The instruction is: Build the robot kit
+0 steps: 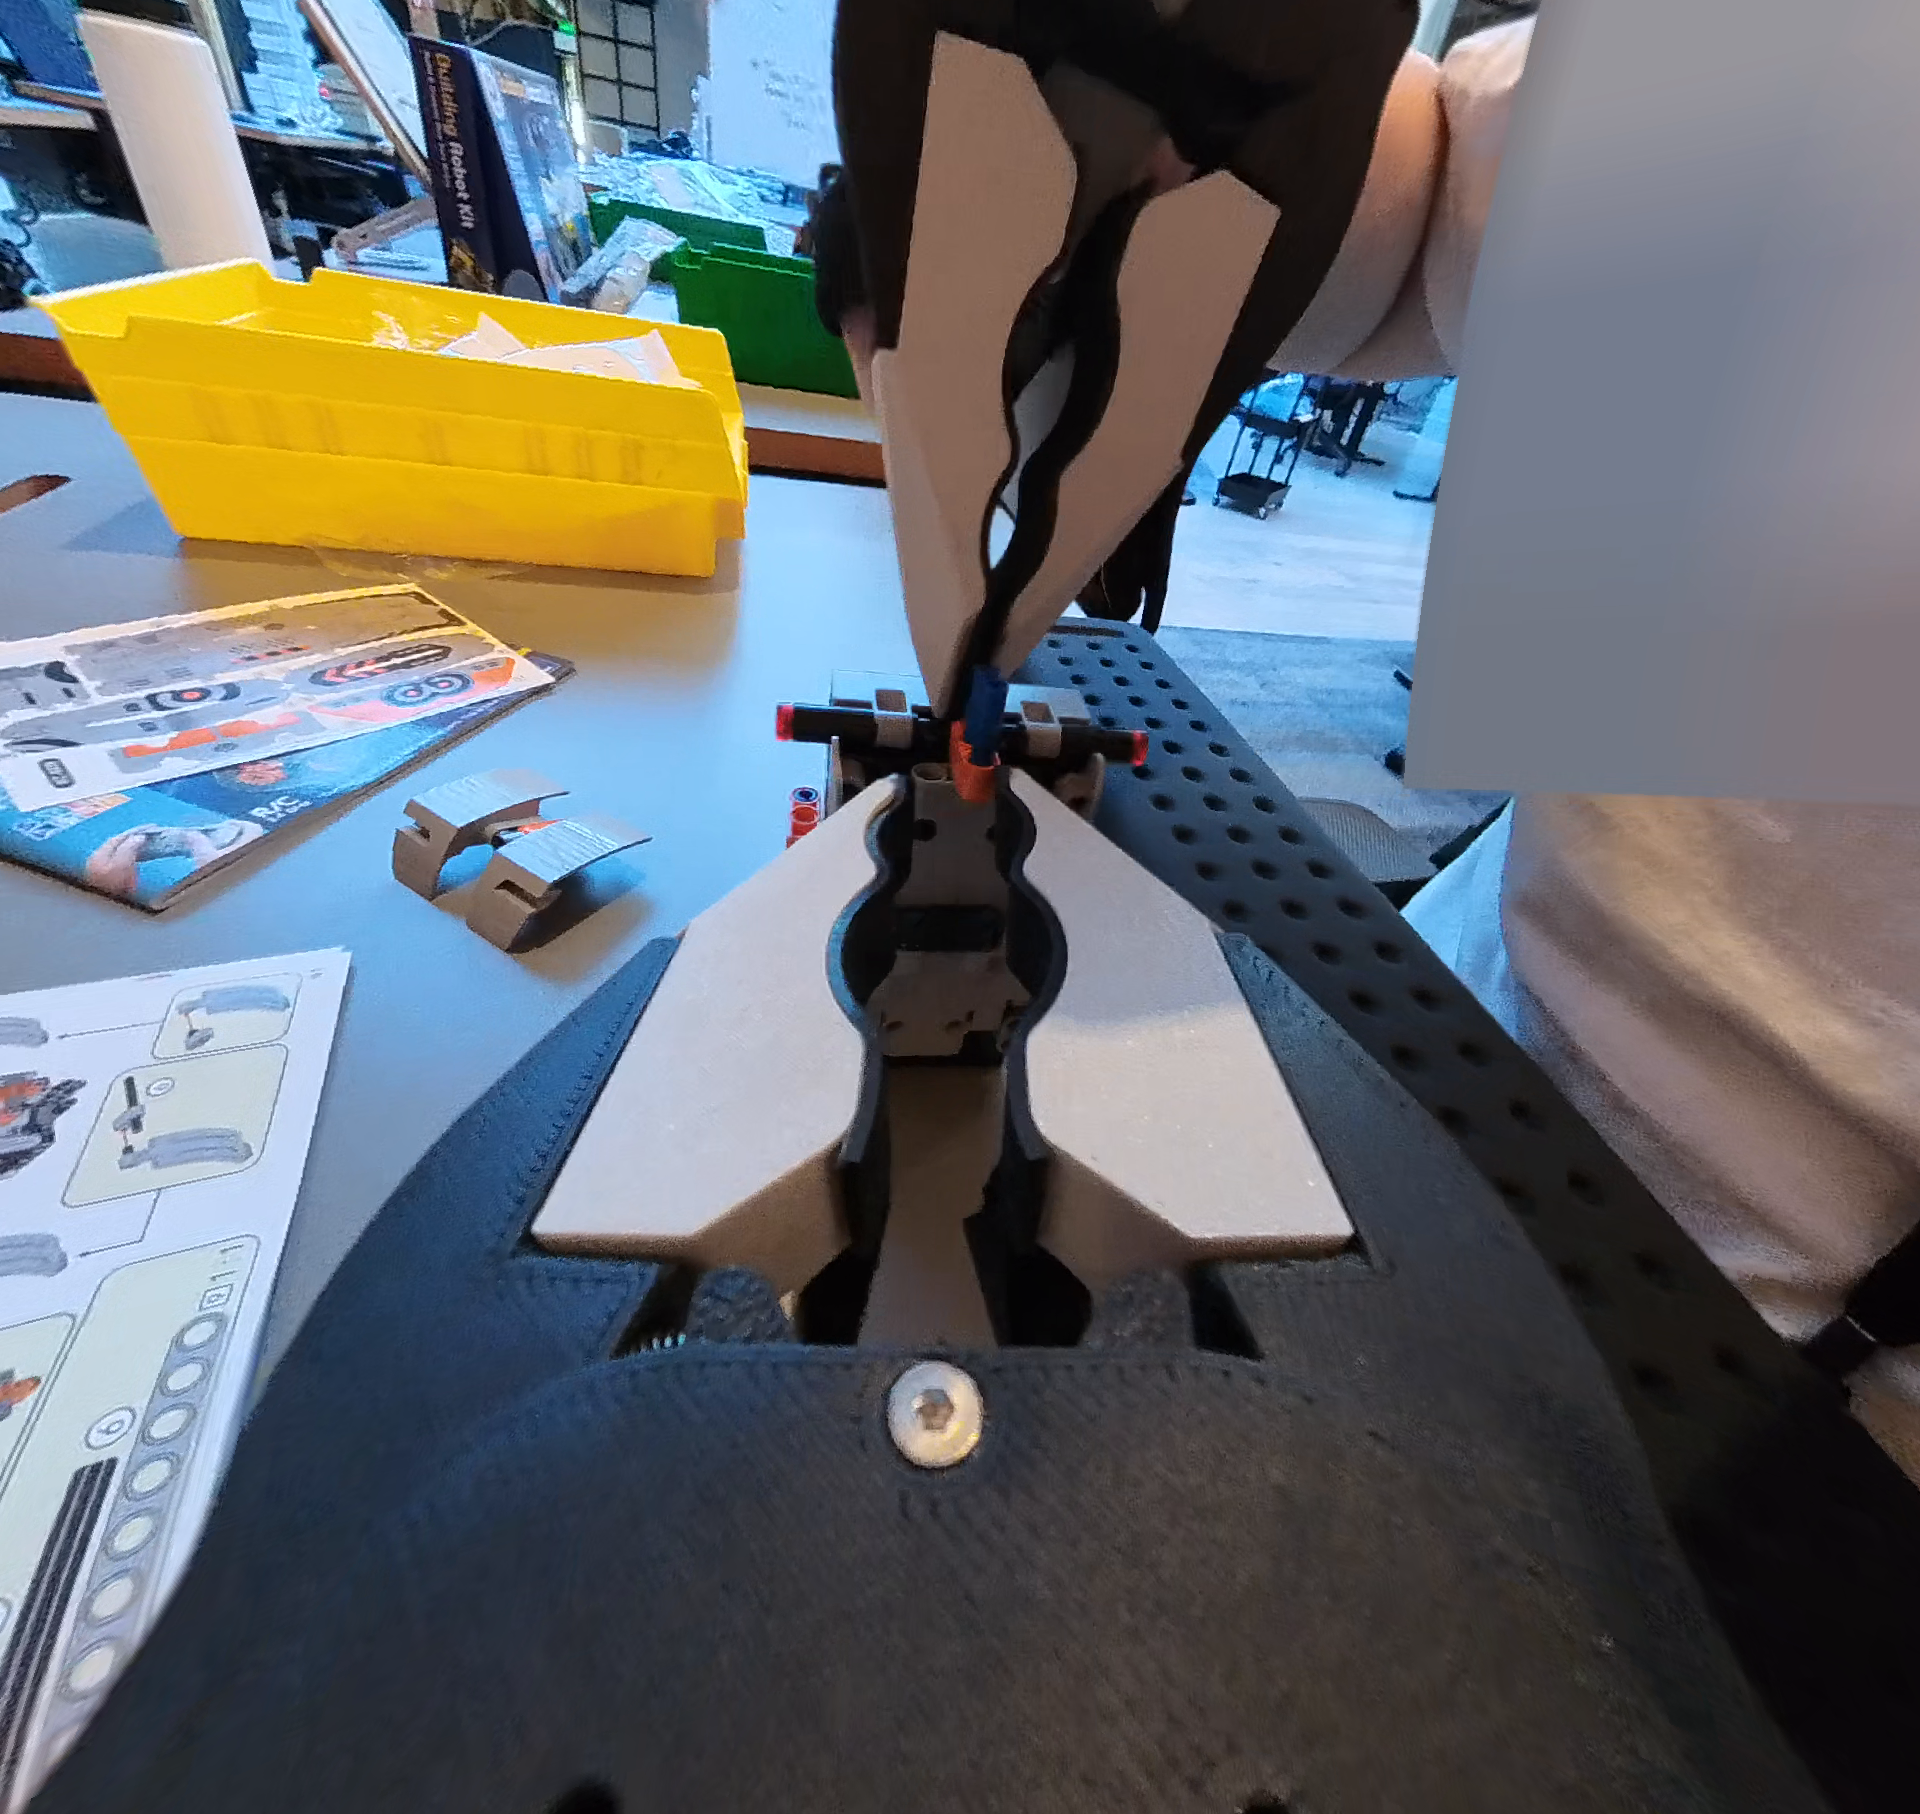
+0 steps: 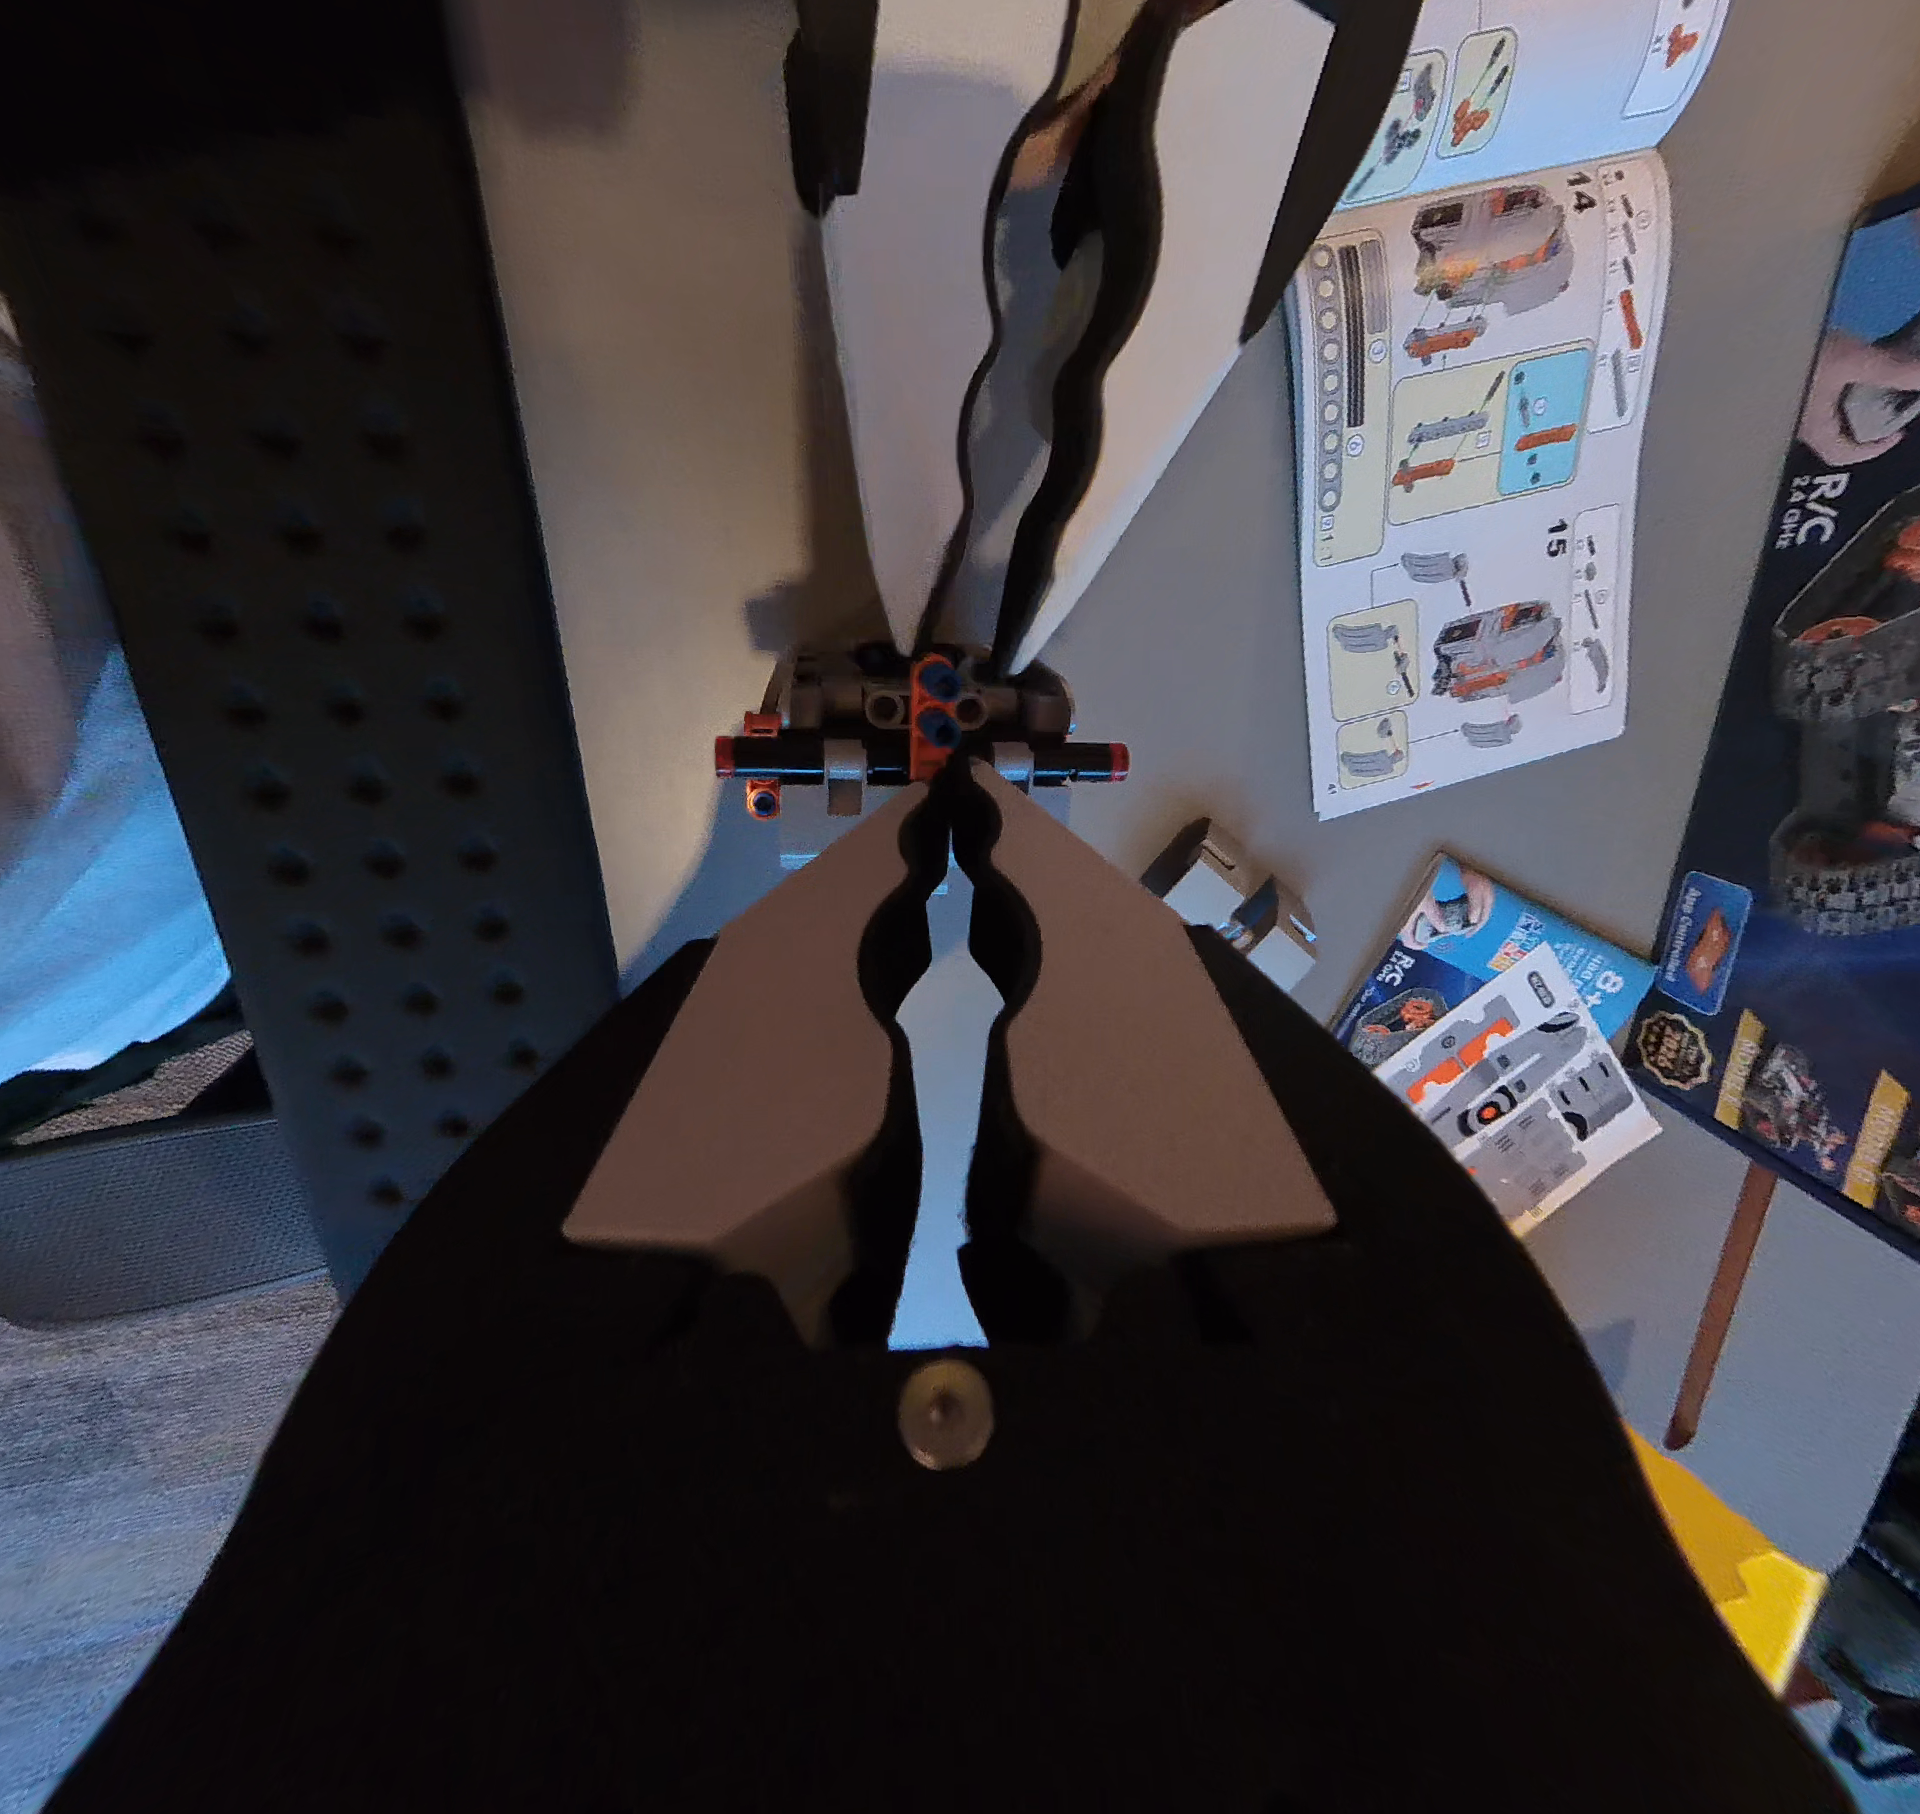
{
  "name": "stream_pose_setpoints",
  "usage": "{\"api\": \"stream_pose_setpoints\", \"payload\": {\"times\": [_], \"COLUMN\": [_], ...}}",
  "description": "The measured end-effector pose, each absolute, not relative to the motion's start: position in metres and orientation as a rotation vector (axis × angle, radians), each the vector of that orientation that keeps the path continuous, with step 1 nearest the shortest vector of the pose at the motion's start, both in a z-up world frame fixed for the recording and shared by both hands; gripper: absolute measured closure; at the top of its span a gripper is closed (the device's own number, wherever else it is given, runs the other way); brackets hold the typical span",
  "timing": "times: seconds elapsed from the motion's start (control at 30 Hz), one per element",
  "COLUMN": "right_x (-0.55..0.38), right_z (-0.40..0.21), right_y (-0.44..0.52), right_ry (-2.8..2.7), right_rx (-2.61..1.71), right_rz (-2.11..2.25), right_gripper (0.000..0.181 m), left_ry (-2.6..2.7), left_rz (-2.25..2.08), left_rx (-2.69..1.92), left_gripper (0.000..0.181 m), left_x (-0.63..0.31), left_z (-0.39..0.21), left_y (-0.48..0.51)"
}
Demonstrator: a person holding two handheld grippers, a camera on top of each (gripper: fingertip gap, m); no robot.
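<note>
My left gripper is shut on a small grey brick assembly, gripped between its fingers. A black axle with red ends crosses the assembly's far end. My right gripper comes down from above, its tips pinched on an orange connector with blue pins at the top of the assembly. In the right wrist view, my right gripper is nearly closed at the orange connector. The left gripper reaches in from the top, on the assembly.
A yellow bin and green bins stand behind. An open instruction booklet, a sticker sheet, two grey curved parts and a small red piece lie on the table. A black perforated panel is at right, a dark box nearby. Both grippers' tips are close together, under 4 cm apart.
</note>
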State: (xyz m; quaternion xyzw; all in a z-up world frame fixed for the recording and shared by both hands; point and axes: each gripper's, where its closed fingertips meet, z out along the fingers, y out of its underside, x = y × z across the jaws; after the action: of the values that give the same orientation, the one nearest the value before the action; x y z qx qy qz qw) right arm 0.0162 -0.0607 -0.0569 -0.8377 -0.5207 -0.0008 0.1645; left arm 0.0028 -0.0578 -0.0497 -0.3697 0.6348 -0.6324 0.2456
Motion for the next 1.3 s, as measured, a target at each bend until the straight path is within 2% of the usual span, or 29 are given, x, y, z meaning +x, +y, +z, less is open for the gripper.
{"api": "stream_pose_setpoints", "payload": {"times": [0.17, 0.3, 0.47, 0.53, 0.63, 0.83, 0.97, 1.03, 1.07, 1.13, 1.2, 1.3], "right_x": [0.015, 0.018, 0.026, 0.022, 0.027, 0.025, 0.026, 0.024, 0.024, 0.024, 0.025, 0.023], "right_z": [-0.052, -0.03, -0.032, -0.035, -0.046, -0.048, -0.047, -0.047, -0.047, -0.047, -0.047, -0.046], "right_y": [-0.056, -0.049, -0.055, -0.058, -0.058, -0.062, -0.062, -0.062, -0.062, -0.061, -0.061, -0.061], "right_ry": [-1.338, -1.205, -0.98, -0.86, -0.803, -0.805, -0.767, -0.734, -0.719, -0.697, -0.661, -0.599], "right_rx": [-2.41, -2.271, -2.131, -2.098, -2.106, -2.06, -2.02, -1.996, -1.989, -1.973, -1.974, -1.974], "right_rz": [0.159, 0.235, 0.446, 0.6, 0.605, 0.57, 0.549, 0.568, 0.572, 0.569, 0.565, 0.533], "right_gripper": [0.18, 0.156, 0.154, 0.155, 0.16, 0.18, 0.181, 0.181, 0.181, 0.181, 0.181, 0.181], "left_ry": [1.779, 1.754, 1.669, 1.671, 1.671, 1.648, 1.635, 1.581, 1.516, 1.299, 1.166, 1.137], "left_rz": [-1.647, -1.649, -1.64, -1.671, -1.698, -1.698, -1.668, -1.681, -1.748, -1.797, -1.598, -1.182], "left_rx": [-1.016, -1.048, -1.067, -1.081, -1.106, -1.131, -1.174, -1.28, -1.314, -1.419, -1.546, -1.583], "left_gripper": [0.17, 0.169, 0.164, 0.165, 0.166, 0.172, 0.171, 0.158, 0.158, 0.142, 0.105, 0.095], "left_x": [0.004, -0.004, -0.001, 0.002, 0.007, 0.013, 0.013, 0.007, -0.002, -0.014, -0.012, 0.0], "left_z": [-0.058, -0.061, -0.058, -0.058, -0.063, -0.062, -0.063, -0.063, -0.056, -0.045, -0.058, -0.071], "left_y": [-0.06, -0.056, -0.048, -0.051, -0.055, -0.058, -0.057, -0.054, -0.056, -0.056, -0.058, -0.065]}}
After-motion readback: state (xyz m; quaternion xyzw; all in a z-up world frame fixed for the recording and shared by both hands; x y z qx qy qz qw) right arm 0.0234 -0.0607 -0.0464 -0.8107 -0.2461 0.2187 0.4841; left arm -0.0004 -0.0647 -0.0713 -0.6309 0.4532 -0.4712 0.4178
